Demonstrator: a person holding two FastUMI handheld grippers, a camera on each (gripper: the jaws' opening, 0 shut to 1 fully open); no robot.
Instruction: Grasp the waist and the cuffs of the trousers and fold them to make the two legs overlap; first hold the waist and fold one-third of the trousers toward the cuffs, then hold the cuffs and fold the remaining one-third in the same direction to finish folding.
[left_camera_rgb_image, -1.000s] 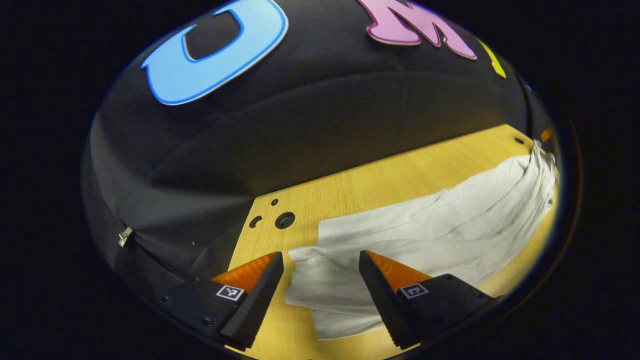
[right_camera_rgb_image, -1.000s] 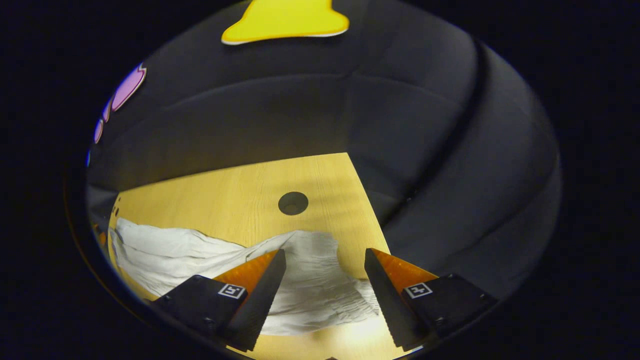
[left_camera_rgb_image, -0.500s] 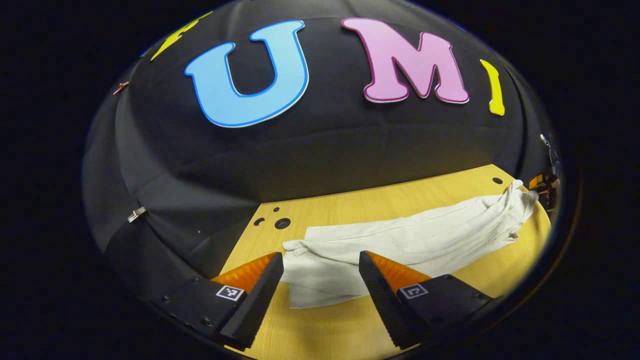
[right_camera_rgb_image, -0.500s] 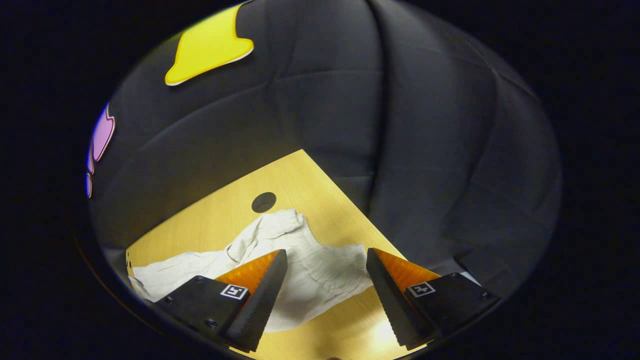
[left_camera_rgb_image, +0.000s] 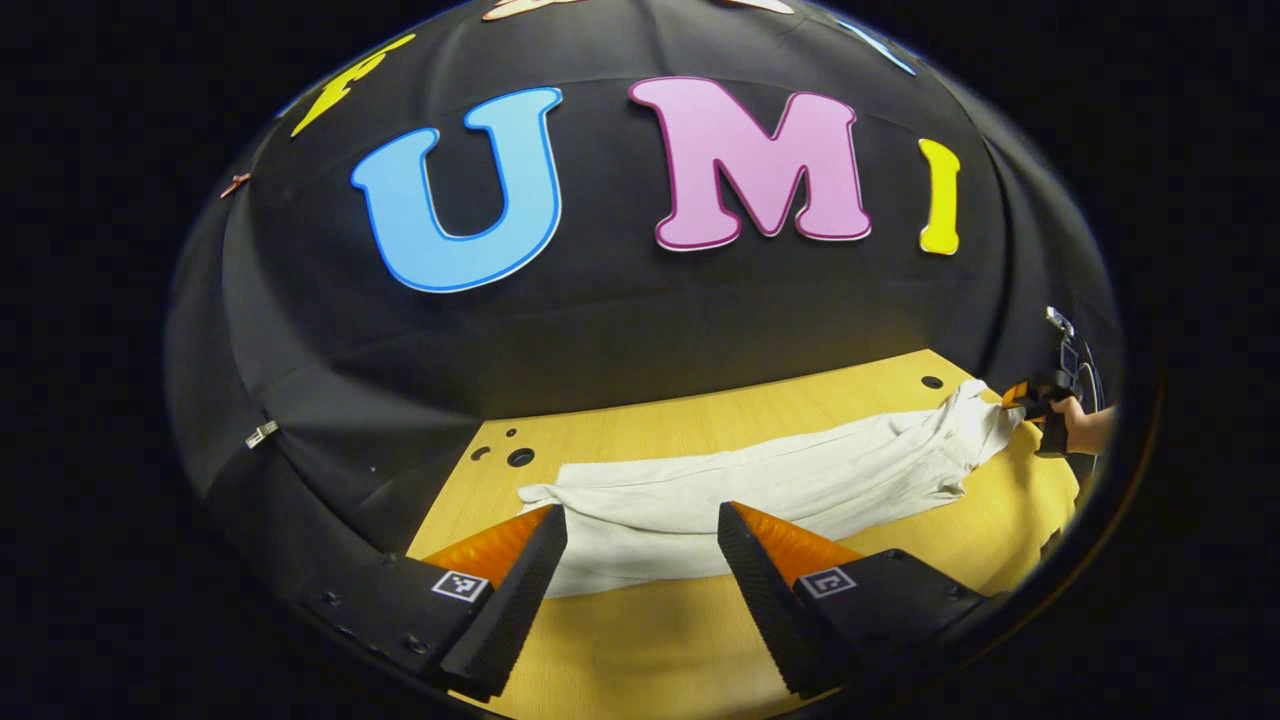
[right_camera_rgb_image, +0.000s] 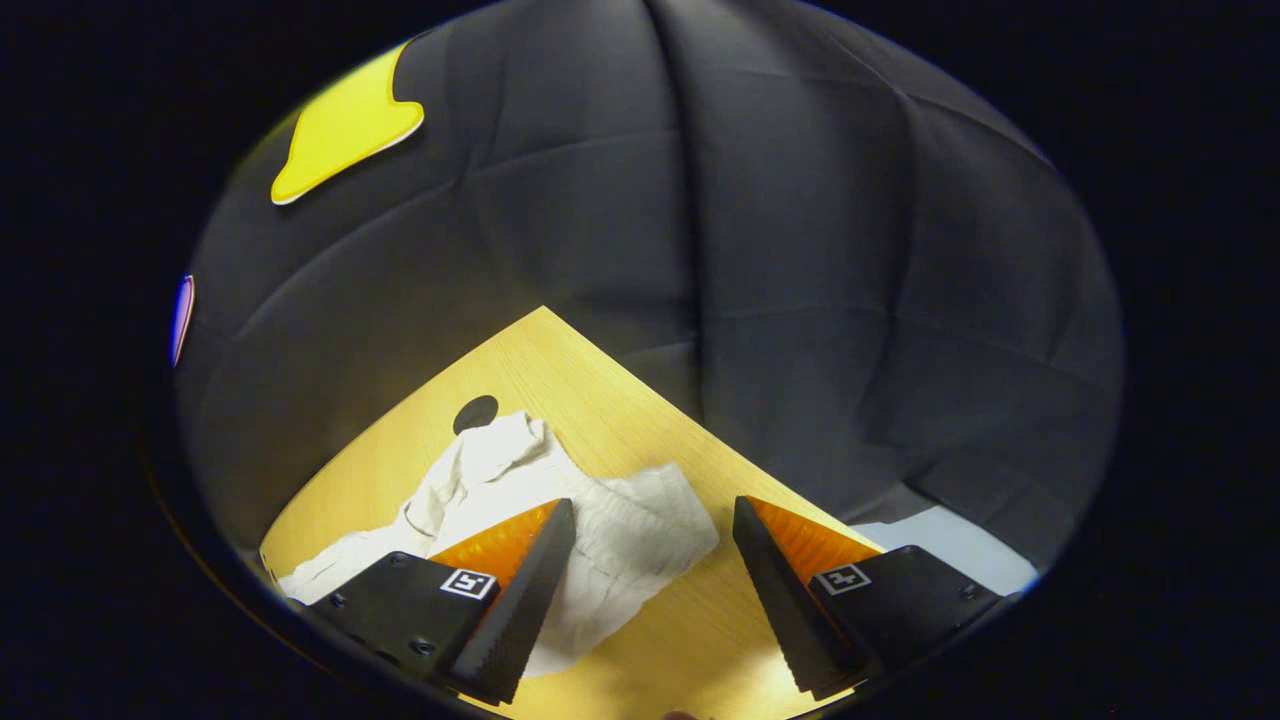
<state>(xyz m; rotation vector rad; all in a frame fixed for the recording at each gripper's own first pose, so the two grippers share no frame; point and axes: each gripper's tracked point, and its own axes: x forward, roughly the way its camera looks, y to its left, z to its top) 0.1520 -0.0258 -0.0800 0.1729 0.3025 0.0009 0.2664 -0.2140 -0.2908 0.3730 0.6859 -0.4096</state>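
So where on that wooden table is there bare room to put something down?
The yellow wooden table is bare in front of the white trousers, and in a strip between them and the black cloth wall. The trousers' length across the middle is the crowded part.

left tool (left_camera_rgb_image: 642, 560) backed off trousers (left_camera_rgb_image: 760, 480), right tool (right_camera_rgb_image: 650, 560) likewise

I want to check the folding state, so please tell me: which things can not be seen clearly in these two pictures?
- In the left gripper view, the near end of the trousers passes behind the left gripper; its finger covers one corner.
- In the same view, the right gripper and the hand sit tiny at the edge, so whether it is open or shut is unreadable there.
- In the right gripper view, the right gripper stands open; one finger covers part of the bunched end, and the rest is cut off.
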